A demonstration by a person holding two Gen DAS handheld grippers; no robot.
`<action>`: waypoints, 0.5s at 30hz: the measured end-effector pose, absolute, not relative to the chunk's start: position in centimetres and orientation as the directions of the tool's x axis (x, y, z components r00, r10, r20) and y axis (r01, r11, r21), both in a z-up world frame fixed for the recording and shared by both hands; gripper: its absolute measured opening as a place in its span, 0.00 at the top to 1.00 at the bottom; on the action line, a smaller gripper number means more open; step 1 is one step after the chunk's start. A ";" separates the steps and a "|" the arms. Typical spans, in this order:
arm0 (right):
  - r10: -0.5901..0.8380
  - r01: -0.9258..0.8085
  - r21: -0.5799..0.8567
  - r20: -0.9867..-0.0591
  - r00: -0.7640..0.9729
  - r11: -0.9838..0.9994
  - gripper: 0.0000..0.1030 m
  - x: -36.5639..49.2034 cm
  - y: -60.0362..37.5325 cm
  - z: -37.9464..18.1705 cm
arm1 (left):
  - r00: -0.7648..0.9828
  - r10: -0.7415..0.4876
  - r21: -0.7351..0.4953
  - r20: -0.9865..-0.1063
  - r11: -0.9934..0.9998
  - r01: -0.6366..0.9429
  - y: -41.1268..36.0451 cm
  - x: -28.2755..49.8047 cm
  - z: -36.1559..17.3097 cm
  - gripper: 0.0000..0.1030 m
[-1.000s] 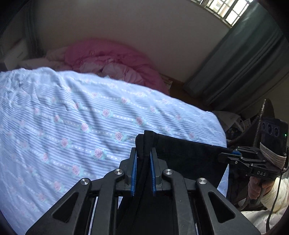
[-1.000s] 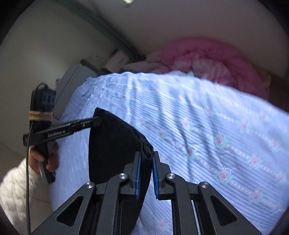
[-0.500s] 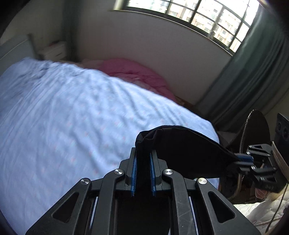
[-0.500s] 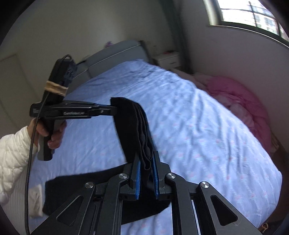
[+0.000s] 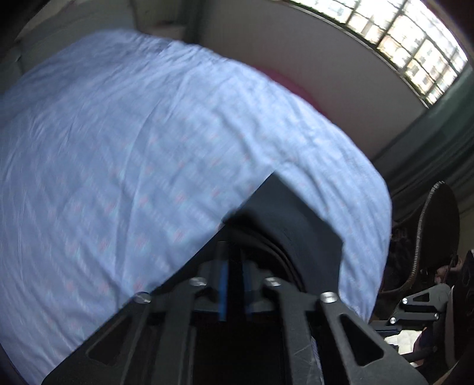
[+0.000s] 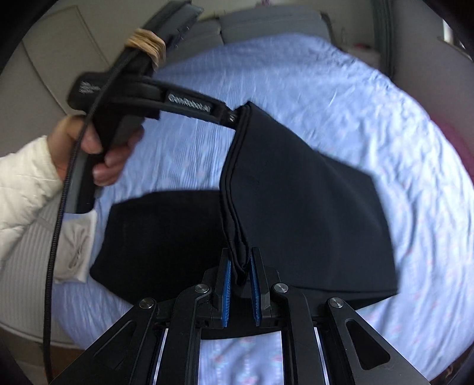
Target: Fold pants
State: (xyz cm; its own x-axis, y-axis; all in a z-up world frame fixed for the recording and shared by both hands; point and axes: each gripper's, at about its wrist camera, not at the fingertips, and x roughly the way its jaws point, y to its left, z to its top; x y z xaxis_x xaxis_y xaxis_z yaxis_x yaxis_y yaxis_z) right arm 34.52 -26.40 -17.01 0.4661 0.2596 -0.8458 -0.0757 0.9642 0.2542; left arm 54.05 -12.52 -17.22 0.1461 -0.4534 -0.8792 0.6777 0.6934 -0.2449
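The black pants point(image 6: 311, 207) hang doubled over the blue flowered bed sheet point(image 6: 326, 88), and a lower part point(image 6: 166, 237) lies flat on the bed. My right gripper point(image 6: 240, 260) is shut on the bunched folded edge. My left gripper point(image 6: 234, 118), held by a hand point(image 6: 100, 148) in a white sleeve, pinches the far corner of the same edge. In the blurred left wrist view, my left gripper point(image 5: 234, 260) has black pants cloth point(image 5: 296, 225) between its blue pads, and its jaws are closing on it.
A pink quilt point(image 5: 284, 80) lies past the bed by the wall under a barred window point(image 5: 400, 35). A dark curtain point(image 5: 429, 148) and a round dark object point(image 5: 441, 225) stand off the bed's right side. The grey headboard point(image 6: 266, 23) is at the far end.
Both grippers have swept across the bed with the pants edge and rolled. The lifted half now hangs over a part lying flat on the sheet.
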 end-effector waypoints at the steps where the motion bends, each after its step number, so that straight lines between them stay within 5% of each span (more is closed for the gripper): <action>1: 0.241 -0.069 0.235 -0.869 0.431 0.970 0.87 35.2 -25.0 -19.0 | 0.143 -0.453 -0.258 -0.880 0.709 0.657 -11.4 54.1 -17.9 0.93; 6: 0.239 -0.043 0.240 -0.903 0.356 0.970 0.87 36.2 -24.1 -22.1 | 0.163 -0.424 -0.262 -0.891 0.773 0.577 -6.6 54.3 -20.9 0.90; 10: 0.224 -0.095 0.206 -0.934 0.278 0.974 0.84 36.3 -21.9 -25.2 | 0.170 -0.392 -0.255 -0.904 0.814 0.522 -4.0 53.7 -22.2 0.60; 15: 0.380 -0.121 0.368 -0.920 0.092 0.922 0.66 36.2 -19.1 -28.2 | 0.117 -0.395 -0.307 -0.911 0.841 0.446 -2.6 52.3 -24.8 0.47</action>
State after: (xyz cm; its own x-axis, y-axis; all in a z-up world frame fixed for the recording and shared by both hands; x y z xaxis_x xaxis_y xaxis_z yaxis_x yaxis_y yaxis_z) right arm 36.16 -19.13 -28.18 0.0919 0.3799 -0.9205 -0.1214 0.9218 0.3683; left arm 52.35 -2.59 -24.75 0.1174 -0.3953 -0.9110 0.4460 0.8406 -0.3073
